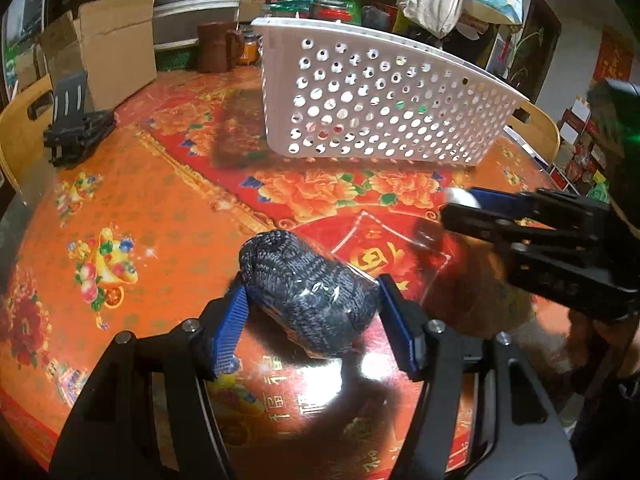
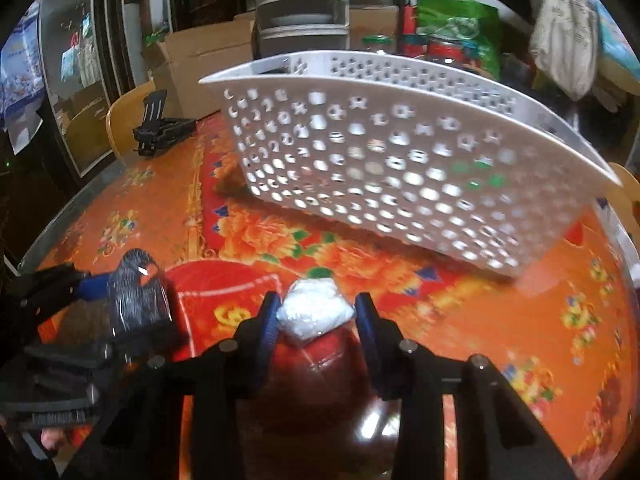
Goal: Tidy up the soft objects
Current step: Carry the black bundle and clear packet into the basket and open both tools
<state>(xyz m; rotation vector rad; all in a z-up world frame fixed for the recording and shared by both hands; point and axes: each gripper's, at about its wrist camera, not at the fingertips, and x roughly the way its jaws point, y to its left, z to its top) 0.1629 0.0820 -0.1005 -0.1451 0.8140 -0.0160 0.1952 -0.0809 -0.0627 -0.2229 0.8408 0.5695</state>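
Observation:
My left gripper [image 1: 312, 288] is shut on a dark knitted bundle [image 1: 308, 288] wrapped in clear film, held just over the table with a blue pad on each side. In the right wrist view that dark bundle [image 2: 136, 296] shows at the lower left. My right gripper [image 2: 318, 300] is shut on a small white soft packet [image 2: 314, 312], its blue pads against both sides. From the left wrist view the right gripper [image 1: 456, 204] reaches in from the right edge, blurred, with the white packet [image 1: 460, 198] at its tips. A white perforated basket [image 1: 380, 100] [image 2: 400, 160] stands beyond both grippers.
The round table [image 1: 160, 200] wears a red and orange floral cloth under glass. A black folding stand [image 1: 76, 120] sits at the far left edge. A cardboard box [image 1: 116, 48], a brown jug [image 1: 216, 46], bags and jars crowd the back. Wooden chair backs [image 1: 20, 128] ring the table.

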